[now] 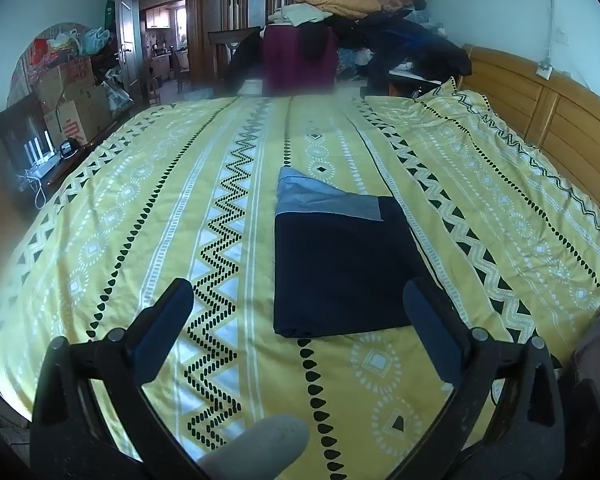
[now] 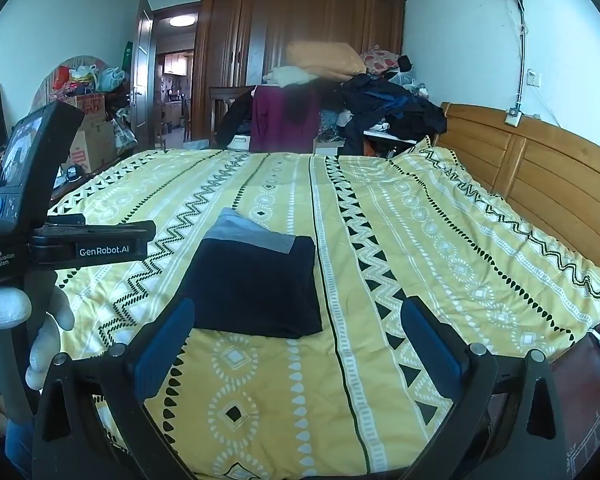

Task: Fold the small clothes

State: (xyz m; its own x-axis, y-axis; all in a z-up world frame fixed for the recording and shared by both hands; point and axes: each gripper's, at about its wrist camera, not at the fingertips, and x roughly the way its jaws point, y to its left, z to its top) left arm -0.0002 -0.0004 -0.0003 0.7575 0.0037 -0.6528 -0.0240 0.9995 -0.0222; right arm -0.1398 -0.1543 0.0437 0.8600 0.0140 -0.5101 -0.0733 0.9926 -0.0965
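Left wrist view: left gripper [image 1: 298,300], jaws spread to full width, nothing between the blue pads, angled down over the bed [image 1: 140,208]. Bed covered with a yellow patterned sheet in black and white zigzags, dots and diamonds. Item 1: garment [image 1: 336,268], folded, dark navy with a grey-blue band at the far end, lying flat on the sheet ahead of the gripper and slightly toward its right finger; no finger touches it. A gloved fingertip [image 1: 260,444] shows at the bottom edge. Wooden headboard [image 1: 548,120] along the right. Clothes pile [image 1: 340,20] heaped beyond the far end of the bed, in front of a brown wardrobe [image 1: 228,12]. Cardboard boxes [image 1: 76,96] stacked at left near an open door.

Right wrist view: right gripper [image 2: 298,320], likewise fully open and empty, pointing down over the sheet. Same garment [image 2: 256,284] lies just beyond its left finger, apart from the pads. At left, the other gripper's body, marked GenRobot.AI, with a small screen, is held in a gloved left hand [image 2: 28,320].
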